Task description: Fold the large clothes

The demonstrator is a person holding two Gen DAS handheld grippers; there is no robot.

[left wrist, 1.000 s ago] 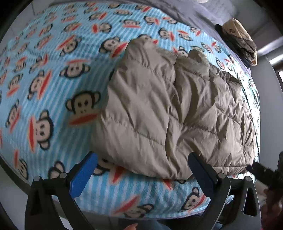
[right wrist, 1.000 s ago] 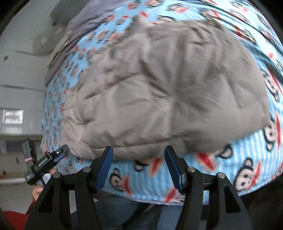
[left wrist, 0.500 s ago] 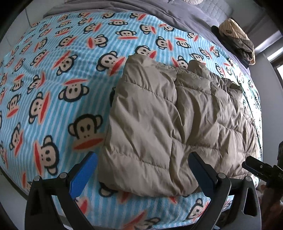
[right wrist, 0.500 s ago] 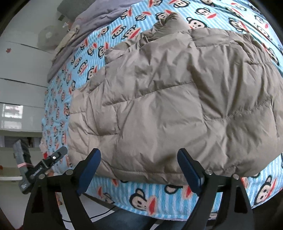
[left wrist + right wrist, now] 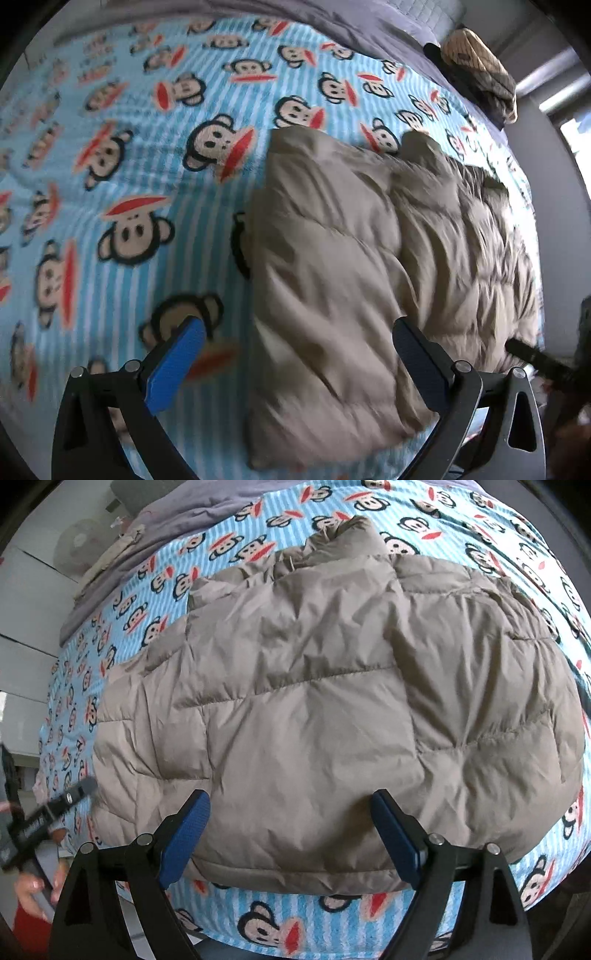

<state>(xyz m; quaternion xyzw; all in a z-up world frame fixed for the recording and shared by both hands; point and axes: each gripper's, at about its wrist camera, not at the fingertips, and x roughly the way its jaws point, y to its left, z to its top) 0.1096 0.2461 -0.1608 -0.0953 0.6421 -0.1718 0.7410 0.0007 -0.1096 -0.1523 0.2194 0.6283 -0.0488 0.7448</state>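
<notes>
**Wrist views: padded jacket folded on the monkey blanket, both claws wide open**

Left wrist view is blurred, yet the main things can be made out. A beige padded jacket [image 5: 351, 280] is seen lying folded on a blue striped blanket [image 5: 122, 155] printed with monkey faces, which covers a bed. The left gripper [image 5: 299, 365] is held spread wide, with nothing gripped: its left finger [image 5: 173, 369] is seen over bare blanket just beside the jacket's left edge, and its right finger [image 5: 421, 365] is seen over the padded cloth near the jacket's front hem. Whether that finger touches the cloth cannot be told. A gray sheet [image 5: 354, 26] is visible beyond the far edge of the blanket, well apart from the jacket, and a small pile of clothes [image 5: 480, 77] is seen on it at the far right corner.

From the right wrist view the jacket [image 5: 325, 709] is shown sharply, with its quilted seams and a folded panel laid across the middle. The right gripper [image 5: 291, 834] is likewise held wide apart and grips nothing; both blue fingers are seen over the jacket's near hem, with the hem bulging between them. The blanket [image 5: 535, 554] is shown all around the jacket. The other gripper's tip [image 5: 70, 799] is seen just beside the jacket's left edge.
</notes>
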